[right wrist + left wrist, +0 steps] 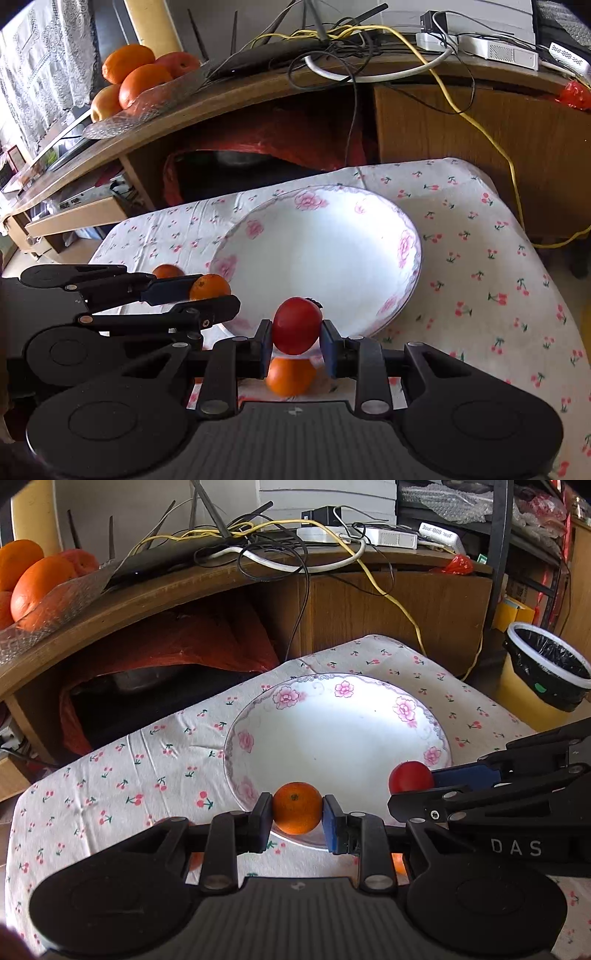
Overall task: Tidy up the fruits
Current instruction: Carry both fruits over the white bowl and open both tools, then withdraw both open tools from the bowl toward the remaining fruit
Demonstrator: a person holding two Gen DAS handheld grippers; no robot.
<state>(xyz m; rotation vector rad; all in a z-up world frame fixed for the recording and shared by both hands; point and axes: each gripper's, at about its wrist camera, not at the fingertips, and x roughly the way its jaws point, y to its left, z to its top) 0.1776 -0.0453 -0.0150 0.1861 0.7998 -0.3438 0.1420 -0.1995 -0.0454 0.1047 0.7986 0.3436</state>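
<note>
My left gripper [297, 814] is shut on a small orange mandarin [297, 808] and holds it over the near rim of a white plate with pink flowers [369, 694]. My right gripper [295, 339] is shut on a red tomato [296, 325] and holds it just before the plate's [406, 236] near rim. In the left wrist view the right gripper [413, 786] comes in from the right with the tomato [410, 777]. In the right wrist view the left gripper [207, 291] holds its mandarin [210, 286] at the left. Another mandarin [290, 376] lies on the cloth under the tomato; one more mandarin [168, 271] lies farther left.
The plate sits on a cherry-print cloth [110, 775] over a small table. Behind it stands a wooden desk [369, 602] with cables [258, 542] and a glass tray of oranges [136, 77]. A lined yellow bin [543, 668] stands at the right.
</note>
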